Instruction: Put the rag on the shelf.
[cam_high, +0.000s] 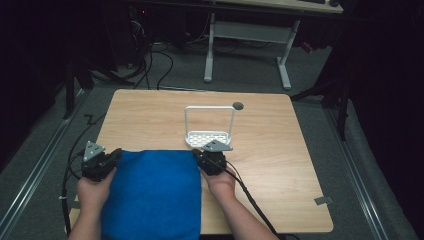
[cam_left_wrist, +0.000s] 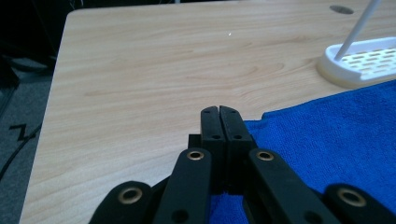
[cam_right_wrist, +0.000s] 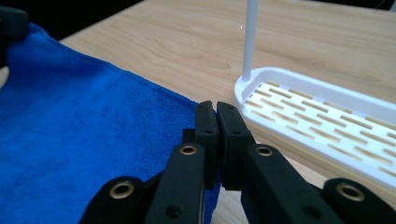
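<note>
Wooden table (cam_high: 280, 150), dim room around it. Blue towel (cam_high: 152, 192) lies flat at the near edge. Left gripper (cam_high: 116, 154) is clamped on its far-left corner, right gripper (cam_high: 196, 156) on the far-right corner; both jaw pairs pinched tight on cloth. Looks like the fold's grasp step is done. Next: lift both corners evenly, clear of the white rack (cam_high: 210, 135) just beyond.
</note>
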